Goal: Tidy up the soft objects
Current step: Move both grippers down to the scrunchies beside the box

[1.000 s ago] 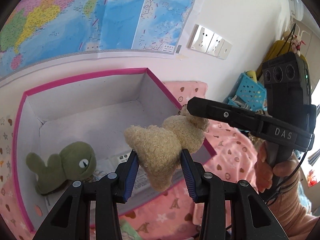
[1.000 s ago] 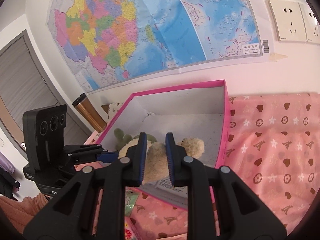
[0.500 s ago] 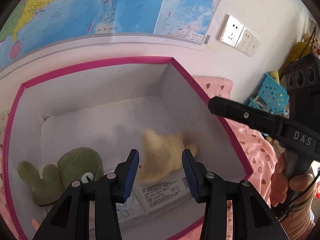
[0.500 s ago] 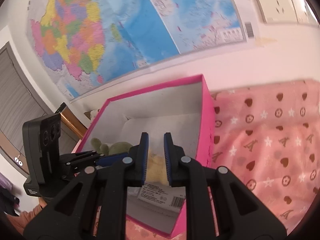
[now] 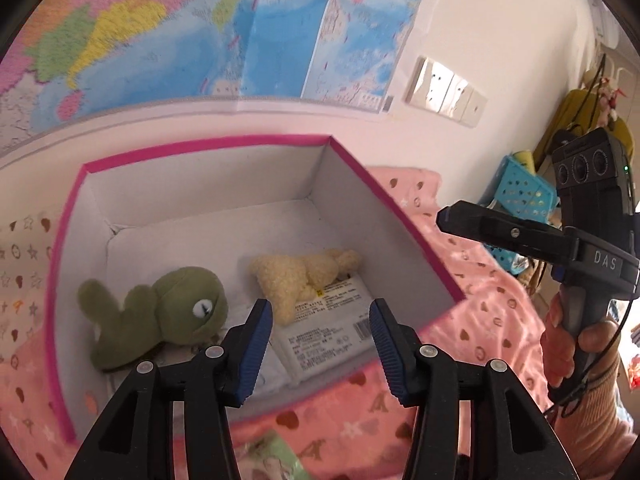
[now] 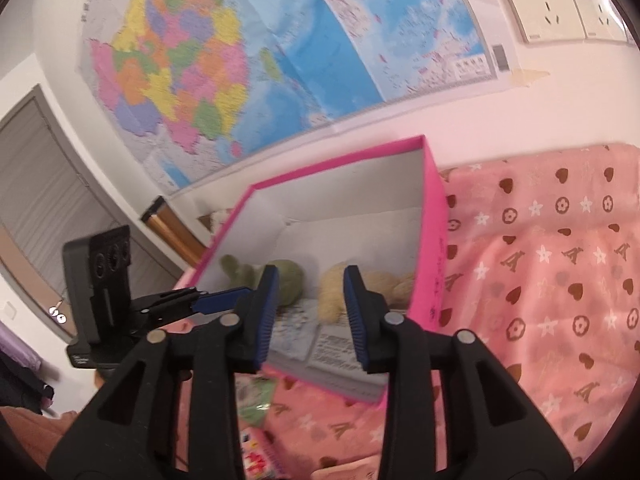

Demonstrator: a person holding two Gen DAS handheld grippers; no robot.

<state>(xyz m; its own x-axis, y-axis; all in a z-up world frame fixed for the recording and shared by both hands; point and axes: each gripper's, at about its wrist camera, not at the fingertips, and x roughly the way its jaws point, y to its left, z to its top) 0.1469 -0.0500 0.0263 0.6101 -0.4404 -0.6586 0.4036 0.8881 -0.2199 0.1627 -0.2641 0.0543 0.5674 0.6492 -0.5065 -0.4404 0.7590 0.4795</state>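
A pink-rimmed open box (image 5: 208,145) stands on a pink patterned cloth; it also shows in the right wrist view (image 6: 434,240). Inside lie a beige plush toy (image 5: 300,276) and a green plush frog (image 5: 160,312), on top of flat white packets (image 5: 332,336). The beige toy (image 6: 376,284) and the frog (image 6: 288,276) also show in the right wrist view. My left gripper (image 5: 320,344) is open and empty, above the box's near edge. My right gripper (image 6: 308,312) is open and empty, just short of the box's near wall.
A wall with a large map (image 6: 248,64) and sockets (image 6: 552,4) stands right behind the box. The pink cloth (image 6: 560,272) stretches to the right. A blue basket (image 5: 524,196) sits far right. A green packet (image 5: 272,460) lies in front of the box.
My left gripper let go of the beige plush toy, which dropped into the box. Both grippers have opened and drawn back from the box.
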